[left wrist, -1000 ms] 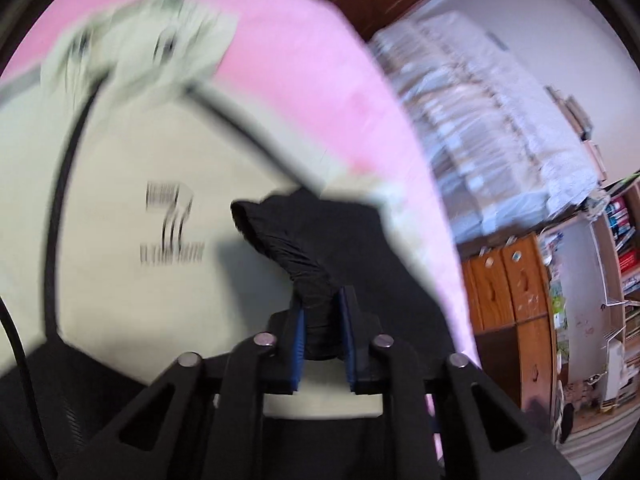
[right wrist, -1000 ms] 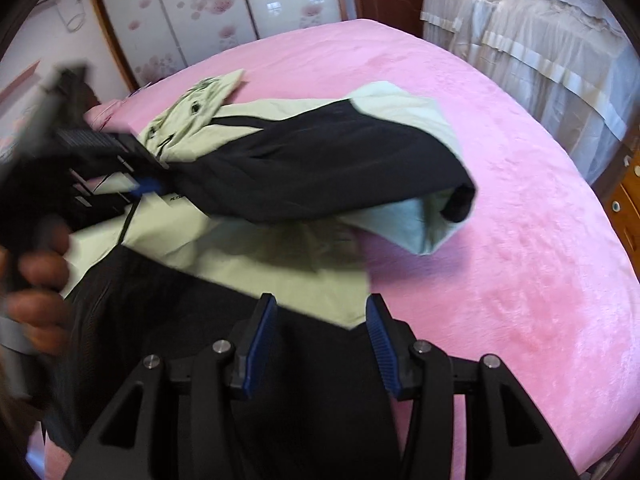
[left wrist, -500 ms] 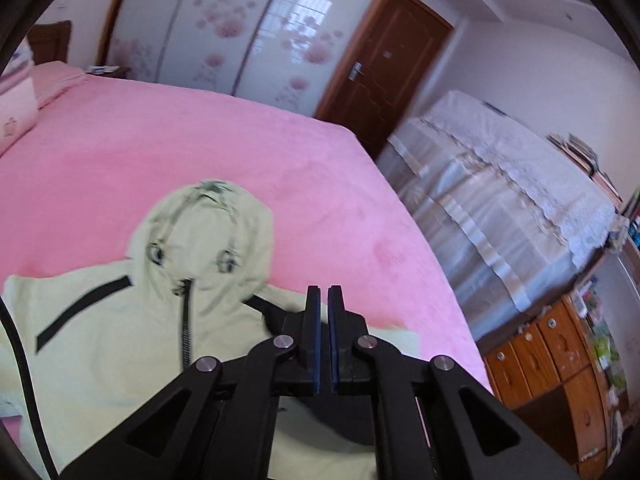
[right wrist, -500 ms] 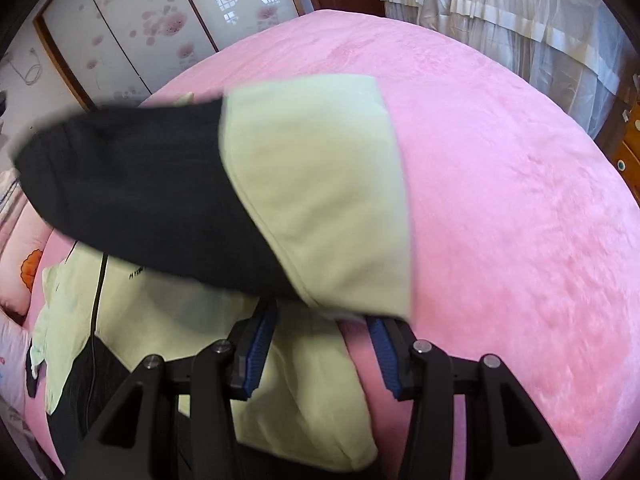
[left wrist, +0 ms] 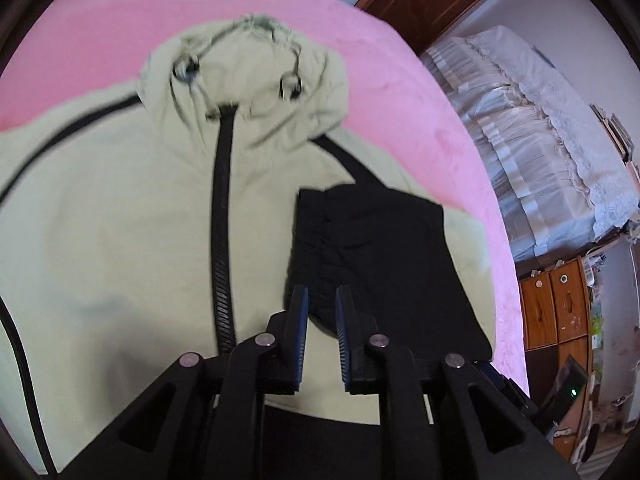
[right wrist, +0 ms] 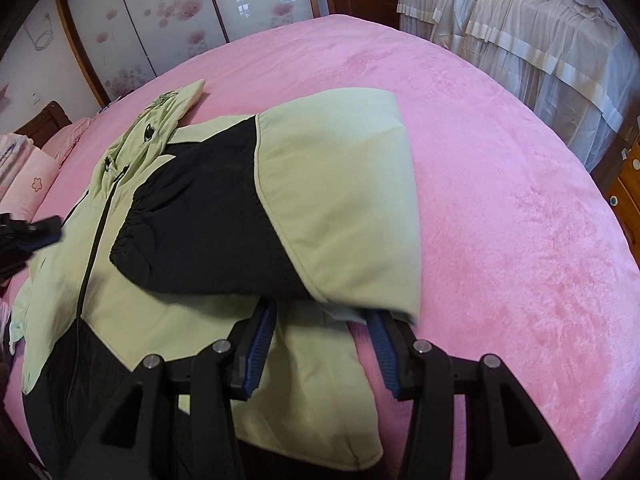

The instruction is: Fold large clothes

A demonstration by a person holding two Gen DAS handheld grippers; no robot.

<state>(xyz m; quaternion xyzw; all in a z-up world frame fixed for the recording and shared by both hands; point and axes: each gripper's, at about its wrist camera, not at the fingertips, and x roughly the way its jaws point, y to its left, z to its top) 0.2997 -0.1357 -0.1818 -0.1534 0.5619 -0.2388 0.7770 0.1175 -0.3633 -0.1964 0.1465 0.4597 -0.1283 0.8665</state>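
Hooded jacket (right wrist: 192,312): pale green with black panels, zipped, flat on pink bed (right wrist: 520,220); black-cuffed sleeve (right wrist: 280,208) folded across chest, hood (left wrist: 256,80) toward 12 o'clock.

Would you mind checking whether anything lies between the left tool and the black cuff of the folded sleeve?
Nothing visible does. The left tool hovers just at the cuff, its jaws having just opened with a narrow gap, and only the green jacket front lies beneath.

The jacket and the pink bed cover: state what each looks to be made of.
Jacket: probably a thin, matte woven synthetic, like windbreaker cloth. It lies in smooth flat panels with crisp seams, and the black cuff is gathered as if elasticated.

Pink bed cover: likely plush fleece or velvet. Its surface shows a soft, brushed, mottled nap with a faint sheen.
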